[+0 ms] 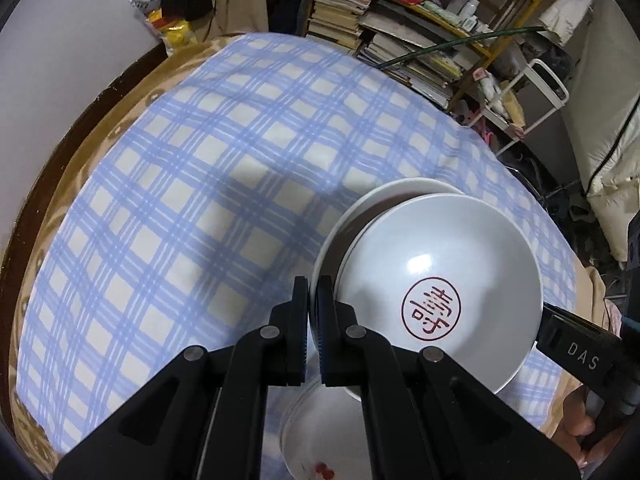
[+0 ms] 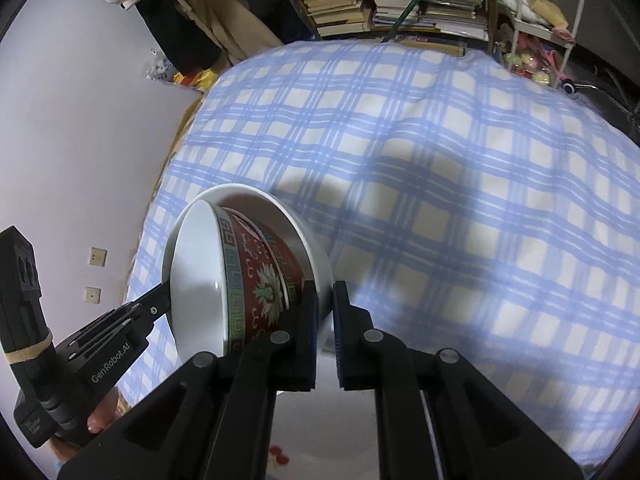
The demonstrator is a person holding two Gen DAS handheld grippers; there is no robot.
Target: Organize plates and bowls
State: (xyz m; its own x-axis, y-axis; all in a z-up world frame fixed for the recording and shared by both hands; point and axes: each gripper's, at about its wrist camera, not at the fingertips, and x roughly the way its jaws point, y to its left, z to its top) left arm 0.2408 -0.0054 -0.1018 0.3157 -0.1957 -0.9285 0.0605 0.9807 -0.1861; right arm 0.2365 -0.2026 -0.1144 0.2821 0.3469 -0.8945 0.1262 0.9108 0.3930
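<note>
A white ceramic bowl (image 1: 440, 280) carries a red circular seal mark inside; its outer wall (image 2: 260, 280) is red with a teal key-pattern band and a white-and-green flower. The outer ceramic dish (image 2: 316, 248) is plain white. The checked tablecloth (image 1: 180, 200) is cream with pale blue stripes. Both plastic grippers are black.

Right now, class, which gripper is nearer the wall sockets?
Left. The left gripper clamps the patterned bowl on the wall sockets' side; the right gripper clamps the white bowl on the far side.
</note>
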